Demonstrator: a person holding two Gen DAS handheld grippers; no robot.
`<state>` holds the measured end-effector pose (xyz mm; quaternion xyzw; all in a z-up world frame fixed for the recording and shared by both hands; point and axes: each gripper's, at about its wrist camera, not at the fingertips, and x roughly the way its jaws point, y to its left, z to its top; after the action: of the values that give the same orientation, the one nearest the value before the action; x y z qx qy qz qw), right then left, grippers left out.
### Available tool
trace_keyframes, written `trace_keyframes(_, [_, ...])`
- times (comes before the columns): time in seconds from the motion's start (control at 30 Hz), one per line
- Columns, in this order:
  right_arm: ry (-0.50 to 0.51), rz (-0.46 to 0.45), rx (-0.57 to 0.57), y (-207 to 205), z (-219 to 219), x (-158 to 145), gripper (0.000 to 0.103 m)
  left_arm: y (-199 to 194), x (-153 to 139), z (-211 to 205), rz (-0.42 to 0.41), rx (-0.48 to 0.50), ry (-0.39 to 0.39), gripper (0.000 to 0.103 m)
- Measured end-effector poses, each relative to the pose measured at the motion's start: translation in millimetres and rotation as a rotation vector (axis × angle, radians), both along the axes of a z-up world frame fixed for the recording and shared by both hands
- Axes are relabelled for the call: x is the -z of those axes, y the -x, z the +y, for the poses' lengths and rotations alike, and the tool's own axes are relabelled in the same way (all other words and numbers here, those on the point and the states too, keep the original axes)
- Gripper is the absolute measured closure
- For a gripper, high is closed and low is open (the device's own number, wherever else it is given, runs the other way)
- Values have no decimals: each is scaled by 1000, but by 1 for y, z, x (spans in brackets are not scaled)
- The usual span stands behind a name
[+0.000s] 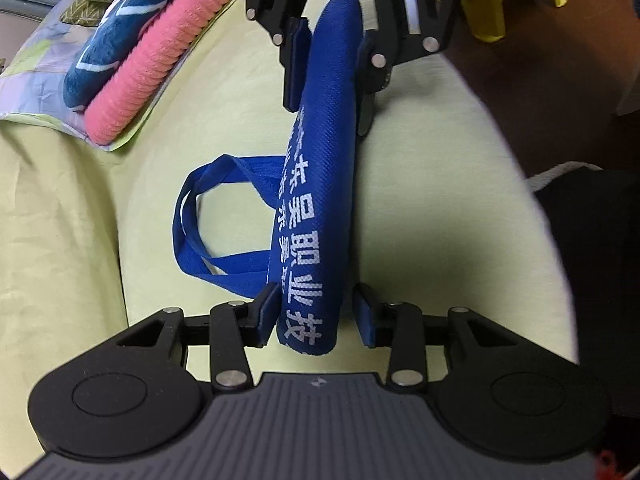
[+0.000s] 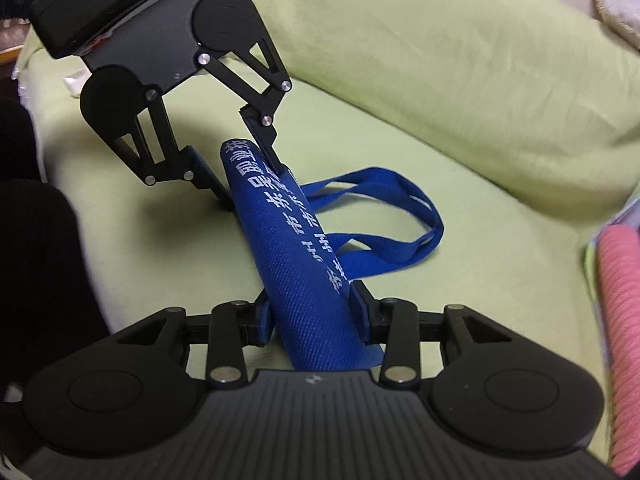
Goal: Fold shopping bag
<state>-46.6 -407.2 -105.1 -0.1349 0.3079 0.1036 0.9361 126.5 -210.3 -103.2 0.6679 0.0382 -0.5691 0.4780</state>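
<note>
A blue shopping bag with white lettering is folded into a long narrow strip over a pale green sofa seat. My left gripper grips its near end, the left pad flat against the cloth. At the far end my right gripper is shut on the strip. In the right wrist view the right gripper presses the bag from both sides. There the left gripper brackets the other end. The bag's looped handles trail sideways onto the seat.
Pink knitted cloth and a dark blue plush item lie stacked at the seat's far left. A yellow stool stands on the floor beyond. The sofa backrest rises behind the bag. A person's dark clothing fills the left edge.
</note>
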Motion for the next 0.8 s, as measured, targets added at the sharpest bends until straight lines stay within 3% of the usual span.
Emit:
trace_keyframes(0.43, [-14, 68, -54, -5, 17, -10, 68, 12, 0, 23, 17, -49, 9, 59])
trace_keyframes(0.8, [-148, 105, -22, -10, -5, -12, 68, 1, -2, 17, 63, -69, 33, 58])
